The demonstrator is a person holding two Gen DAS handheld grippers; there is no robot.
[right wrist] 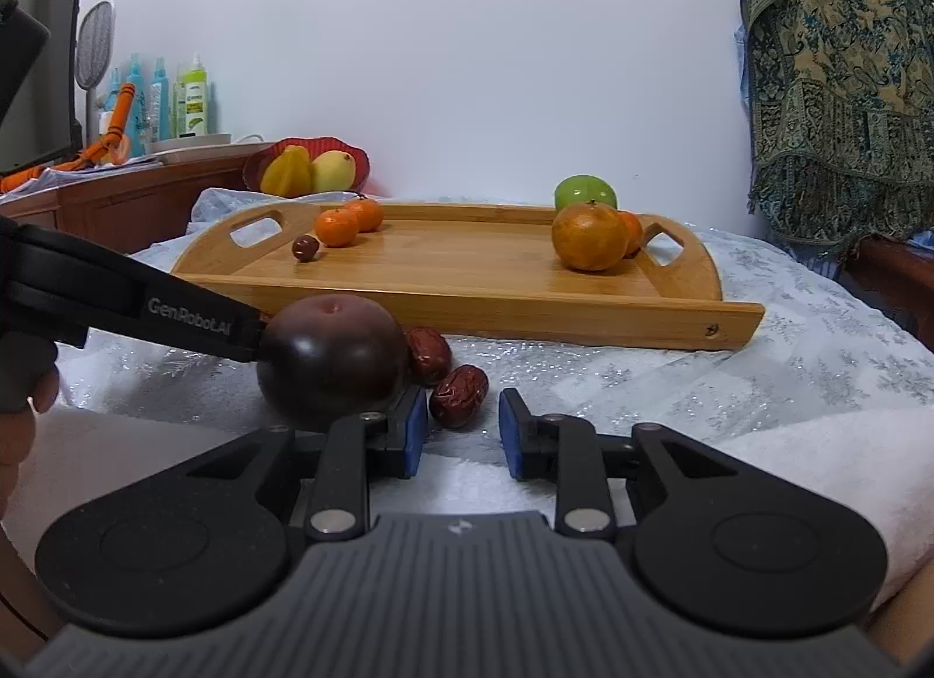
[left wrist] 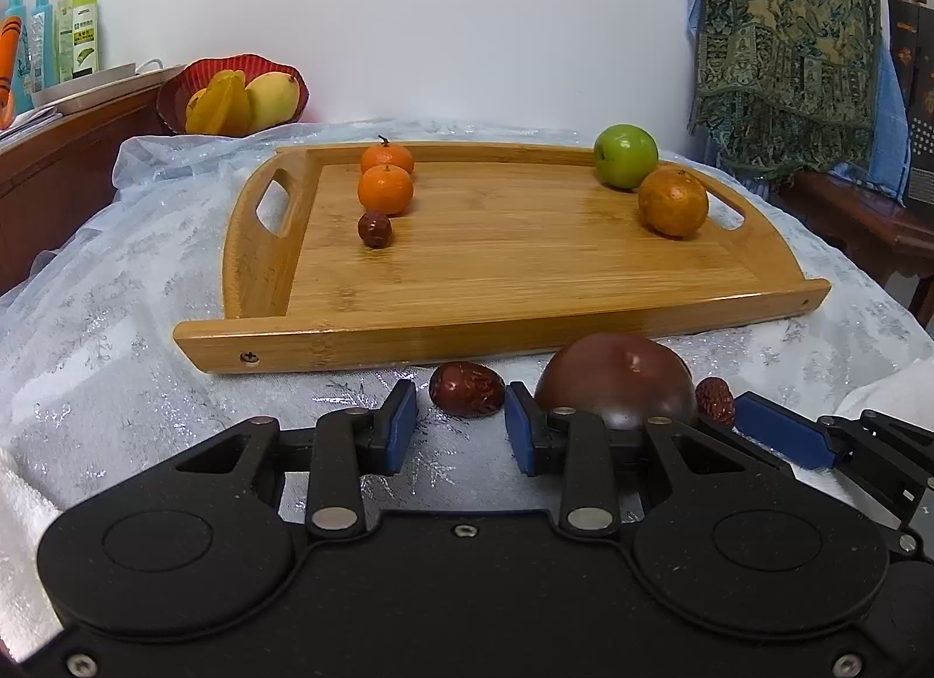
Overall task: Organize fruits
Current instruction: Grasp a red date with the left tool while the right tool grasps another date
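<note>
Altogether, three red dates show. One date (left wrist: 375,229) lies inside the wooden tray (left wrist: 502,322), at the near end of a row with two small mandarins (left wrist: 385,188). The other two lie on the white cloth (left wrist: 117,327) in front of the tray, either side of a single dark plum (left wrist: 619,380).

The left gripper (left wrist: 461,427) has its two blue-padded fingers (left wrist: 403,424) set narrowly apart, with the left-hand date (left wrist: 467,396) right at their tips. A sliver of cloth shows between that date and the left pad, so the fingers are not clamped on it.

The right gripper (right wrist: 456,427) is likewise slightly parted. The right-hand date (right wrist: 459,395) sits at its tips, close against the left finger (right wrist: 415,427) and clear of the right one, so nothing is gripped. The plum touches this gripper's left finger from the outside. From the right wrist view the left gripper reaches in behind the plum, and its tips are hidden there.

At the tray's right end stand one green apple (left wrist: 626,155) and one large orange (left wrist: 672,202). The right wrist view also shows a third small mandarin (right wrist: 632,231) tucked behind the orange.

Beyond the tray, one red bowl (left wrist: 292,79) holds yellow fruit, and a patterned scarf (left wrist: 782,30) hangs at the right.
</note>
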